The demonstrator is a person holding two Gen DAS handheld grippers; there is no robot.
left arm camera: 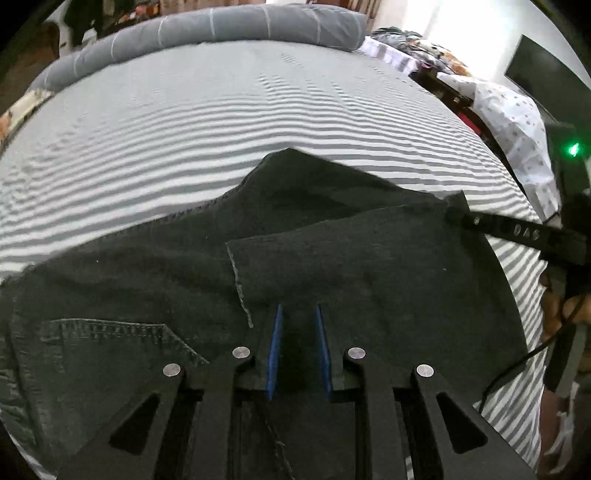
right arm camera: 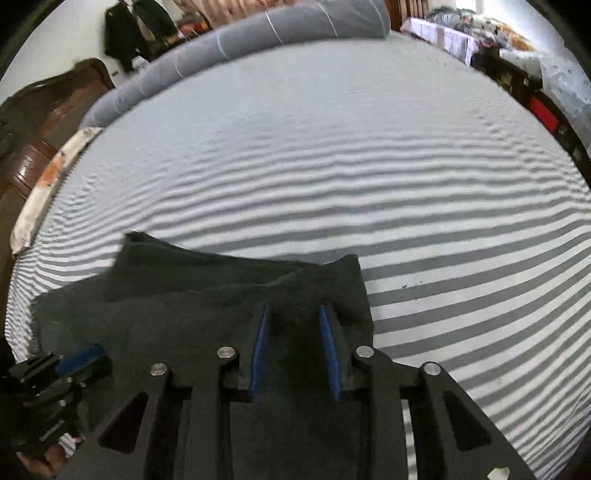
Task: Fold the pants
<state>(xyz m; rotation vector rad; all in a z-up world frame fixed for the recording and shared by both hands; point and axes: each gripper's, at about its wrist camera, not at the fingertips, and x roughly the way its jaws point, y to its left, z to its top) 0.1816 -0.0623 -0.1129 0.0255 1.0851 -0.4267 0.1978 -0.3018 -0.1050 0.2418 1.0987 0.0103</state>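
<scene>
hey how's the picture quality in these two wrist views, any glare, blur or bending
Left wrist view: blown-out window glare top right; fisheye bows the grey-and-white striped bedsheet; dark denim pants sharp. Right wrist view: even light, fine far stripes shimmer in moiré, edges slightly smeared, black corner vignetting.

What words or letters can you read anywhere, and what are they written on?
"DAS", faint and partly blurred, so not certain: on the finger of the right gripper that reaches in over the black pants.
No other writing can be read: none on the striped bedsheet, the pants or the left gripper.
</scene>
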